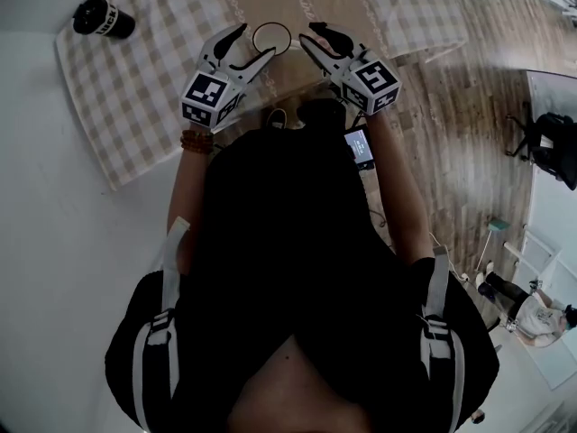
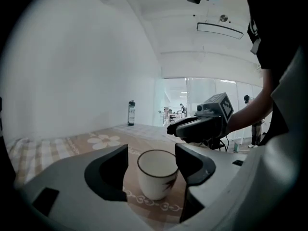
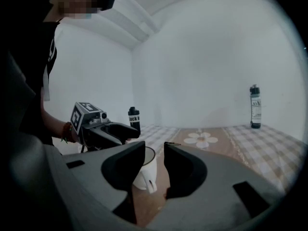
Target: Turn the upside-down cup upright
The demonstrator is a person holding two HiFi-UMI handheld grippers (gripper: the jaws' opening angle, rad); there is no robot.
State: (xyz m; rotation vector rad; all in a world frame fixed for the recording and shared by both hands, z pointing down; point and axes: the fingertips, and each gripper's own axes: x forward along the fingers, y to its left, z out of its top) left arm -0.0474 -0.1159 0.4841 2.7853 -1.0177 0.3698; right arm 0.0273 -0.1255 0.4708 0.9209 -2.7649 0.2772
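Between the jaws of the left tongs (image 2: 151, 153), which are held wide apart and released, the cup (image 2: 156, 174) is seen standing upright on the table (image 1: 108, 156), its mouth turned up and its dark rim fully shown. The cup is bracketed by both jaws; the right-hand jaw is seen very close against its side, though contact cannot be told, and a gap is left at the other jaw. The right tongs (image 3: 154, 150) are also released, with only a narrow gap kept between their jaws and nothing clamped in it; the cup (image 3: 144, 172) is found just beyond them, half hidden by the left-hand jaw, and its handle is shown in the gap, pointed toward the camera. From the head view, the left tongs (image 1: 252, 45) and the right tongs (image 1: 315, 39) are seen brought in from either side, with the cup (image 1: 271, 36) set between their tips near the table's near edge. The table is covered by a checked cloth (image 1: 135, 88) with a brown middle band on which a flower (image 3: 201, 138) is printed. A black bottle (image 1: 102, 18) is stood on the cloth's far left corner, well apart from the cup, and a tall bottle (image 3: 255, 107) is stood far off on the cloth by the wall. A bead bracelet (image 1: 196, 142) is worn on the left wrist. A wood floor (image 1: 460, 124) is shown to the right of the table.
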